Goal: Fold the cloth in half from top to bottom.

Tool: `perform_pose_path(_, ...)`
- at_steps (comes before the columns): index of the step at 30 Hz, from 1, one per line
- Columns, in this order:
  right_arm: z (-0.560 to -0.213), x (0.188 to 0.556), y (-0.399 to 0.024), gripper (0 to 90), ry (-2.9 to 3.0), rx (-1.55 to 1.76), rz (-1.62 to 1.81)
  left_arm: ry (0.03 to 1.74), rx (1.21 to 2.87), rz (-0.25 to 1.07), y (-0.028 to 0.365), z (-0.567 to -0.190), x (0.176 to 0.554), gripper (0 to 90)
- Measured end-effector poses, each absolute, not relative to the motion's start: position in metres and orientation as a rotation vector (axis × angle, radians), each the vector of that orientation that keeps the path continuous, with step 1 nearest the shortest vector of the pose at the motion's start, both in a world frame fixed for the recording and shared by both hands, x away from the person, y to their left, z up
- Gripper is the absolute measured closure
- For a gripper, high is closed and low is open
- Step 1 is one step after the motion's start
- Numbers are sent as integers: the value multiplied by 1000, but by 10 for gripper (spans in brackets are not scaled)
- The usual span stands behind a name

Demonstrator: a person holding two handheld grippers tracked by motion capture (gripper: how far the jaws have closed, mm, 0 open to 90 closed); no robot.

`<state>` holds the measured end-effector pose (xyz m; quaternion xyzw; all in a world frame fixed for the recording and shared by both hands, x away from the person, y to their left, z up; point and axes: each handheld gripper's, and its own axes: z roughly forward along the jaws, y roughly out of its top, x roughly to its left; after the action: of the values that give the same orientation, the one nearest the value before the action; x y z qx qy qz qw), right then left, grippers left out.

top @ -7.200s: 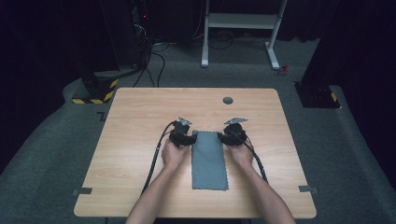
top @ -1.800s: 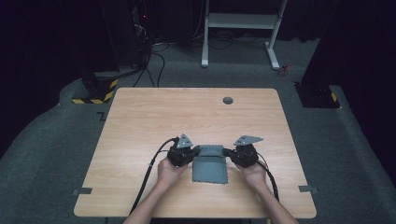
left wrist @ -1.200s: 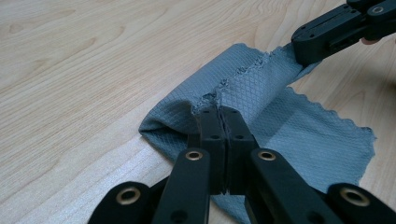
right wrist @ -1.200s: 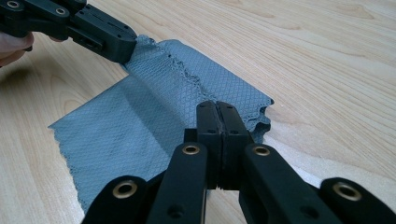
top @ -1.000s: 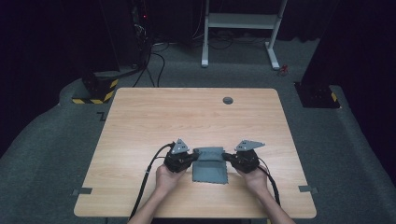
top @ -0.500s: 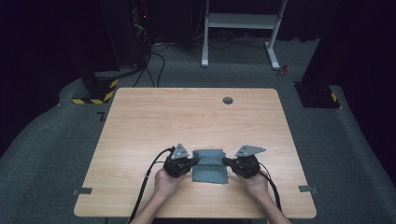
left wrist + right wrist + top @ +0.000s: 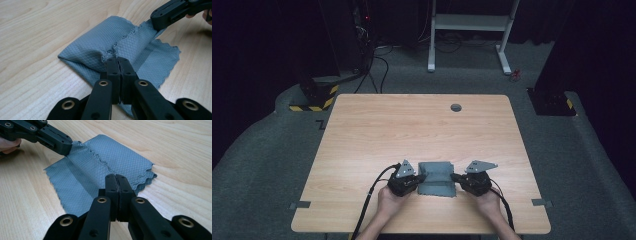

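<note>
A grey quilted cloth (image 7: 437,176) lies near the table's front edge, its far part folded back over itself toward the person. My left gripper (image 7: 419,178) is shut on the scalloped edge at the cloth's left side; in the left gripper view its jaws (image 7: 118,59) pinch the cloth (image 7: 100,42) edge. My right gripper (image 7: 455,178) is shut on the same edge at the right side, and its tips (image 7: 116,177) nip the cloth (image 7: 120,157). Each gripper view also shows the other gripper farther off, the right gripper (image 7: 160,19) and the left gripper (image 7: 63,147), both holding that edge.
The wooden table (image 7: 412,130) has a round dark grommet (image 7: 456,107) near its far edge and tape marks (image 7: 300,205) at the front corners. Beyond the table stand a white frame (image 7: 472,22) and a yellow-black striped base (image 7: 314,100) on grey carpet.
The cloth lay as a long flat strip at first; both grippers have since drawn its far edge toward the person, folding it shorter. Over the last second they crept slightly nearer.
</note>
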<state>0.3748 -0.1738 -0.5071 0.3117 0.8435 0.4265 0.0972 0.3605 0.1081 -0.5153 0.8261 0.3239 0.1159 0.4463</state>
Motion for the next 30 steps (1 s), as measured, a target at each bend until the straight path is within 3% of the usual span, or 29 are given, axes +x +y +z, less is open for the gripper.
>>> perform_pose_path(30,-514,352,-171,851,2507,843,1199,807,2056,267,114,-522,344,855)
